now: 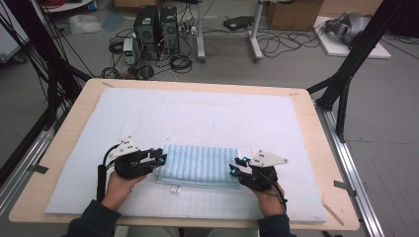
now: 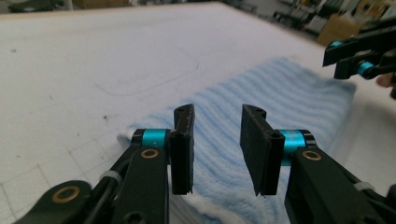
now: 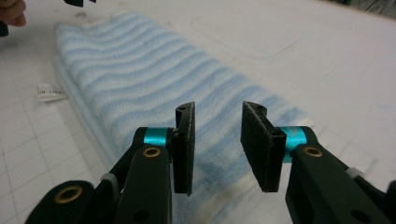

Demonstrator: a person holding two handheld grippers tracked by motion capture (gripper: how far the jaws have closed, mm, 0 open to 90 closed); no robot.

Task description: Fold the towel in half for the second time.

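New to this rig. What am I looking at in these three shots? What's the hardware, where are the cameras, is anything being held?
No robot arm here: a person stands at the table with a handheld two-jaw gripper in each hand. The high view looks down from above the person's side: left gripper at the left end of a folded blue striped towel, right gripper at its right end. The towel lies on a white mat that covers the wooden table.

The other two pictures come from cameras riding on the grippers, looking along their black jaws. In both gripper views the jaws stand apart over the towel, with a gap between the pads and no cloth pinched, so nothing is held. A small white label sticks out beside the towel's edge.
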